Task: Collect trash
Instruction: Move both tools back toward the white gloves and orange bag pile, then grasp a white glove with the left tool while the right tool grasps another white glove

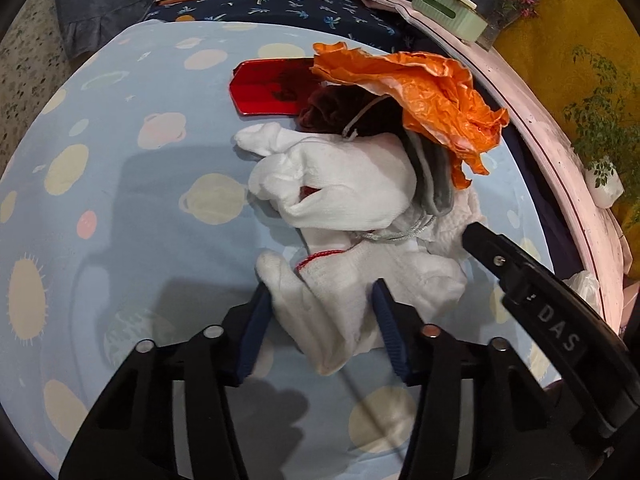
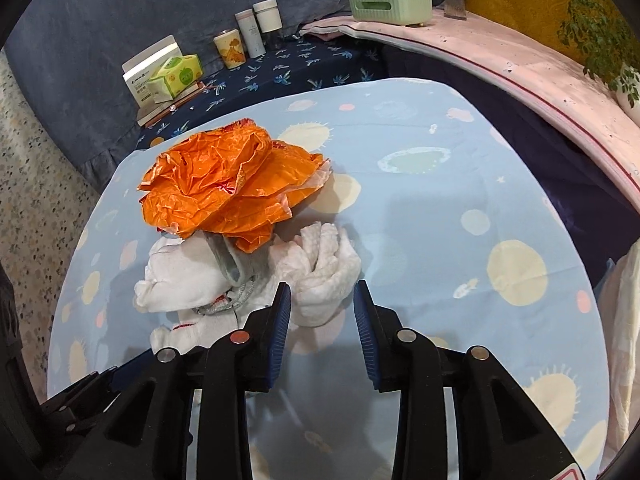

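Note:
A heap of trash lies on the light blue planet-print tablecloth. On top is a crumpled orange plastic bag, over a dark maroon cloth, a grey pouch and a flat red piece. Two white cotton gloves sit in front. The nearer glove, with a red hem, lies between the blue pads of my left gripper, which stands open around it. A crumpled white paper towel sits just ahead of my right gripper, its lower edge between the open pads. One right finger enters the left wrist view.
Behind the table, a green tissue box, a cup and bottles stand on a dark blue cloth. A mint green box and plants sit on the pink ledge to the right. A white plastic bag hangs at the right edge.

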`<state>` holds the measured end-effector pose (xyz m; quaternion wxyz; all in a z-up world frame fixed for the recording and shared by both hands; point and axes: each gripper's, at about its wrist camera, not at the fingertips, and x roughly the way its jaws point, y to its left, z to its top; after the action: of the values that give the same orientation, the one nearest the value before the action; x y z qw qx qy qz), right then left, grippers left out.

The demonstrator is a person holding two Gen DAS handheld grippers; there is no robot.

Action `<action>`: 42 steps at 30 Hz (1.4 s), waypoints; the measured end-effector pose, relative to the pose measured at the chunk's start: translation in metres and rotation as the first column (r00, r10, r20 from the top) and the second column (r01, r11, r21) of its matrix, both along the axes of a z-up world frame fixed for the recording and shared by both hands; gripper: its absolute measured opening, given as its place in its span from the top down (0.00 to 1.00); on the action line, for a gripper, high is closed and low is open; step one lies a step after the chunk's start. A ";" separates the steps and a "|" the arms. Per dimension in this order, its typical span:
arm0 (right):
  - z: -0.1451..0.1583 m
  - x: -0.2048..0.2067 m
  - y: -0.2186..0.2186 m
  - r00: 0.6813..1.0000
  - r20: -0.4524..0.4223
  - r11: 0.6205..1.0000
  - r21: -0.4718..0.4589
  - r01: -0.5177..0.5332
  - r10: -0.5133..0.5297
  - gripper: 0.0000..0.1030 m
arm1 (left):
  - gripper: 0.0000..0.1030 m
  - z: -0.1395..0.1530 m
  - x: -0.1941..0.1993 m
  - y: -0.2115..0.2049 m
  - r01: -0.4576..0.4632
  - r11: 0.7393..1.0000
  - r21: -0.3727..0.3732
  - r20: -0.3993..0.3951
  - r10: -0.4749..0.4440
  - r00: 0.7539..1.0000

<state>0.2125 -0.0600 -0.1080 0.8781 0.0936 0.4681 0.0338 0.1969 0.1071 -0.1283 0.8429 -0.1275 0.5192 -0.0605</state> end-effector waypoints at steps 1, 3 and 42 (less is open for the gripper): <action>-0.002 0.001 0.002 1.000 -0.004 1.000 0.000 -0.003 0.003 0.69 | 0.63 0.000 0.000 0.000 0.006 1.000 -0.006 -0.001 -0.006 1.000; -0.007 0.002 0.004 1.000 -0.017 1.000 -0.002 -0.009 0.009 0.73 | 0.69 -0.001 0.002 -0.001 0.015 1.000 -0.018 -0.006 -0.015 1.000; 0.144 -0.108 -0.102 0.931 0.334 0.989 0.039 0.143 -0.147 0.89 | 0.88 0.150 -0.067 -0.109 0.236 0.972 -0.016 0.297 -0.221 0.929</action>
<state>0.1042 -0.1617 0.0364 0.9444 0.1267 0.3032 -0.0124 0.1297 -0.0018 0.0213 0.8941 -0.0777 0.3982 -0.1898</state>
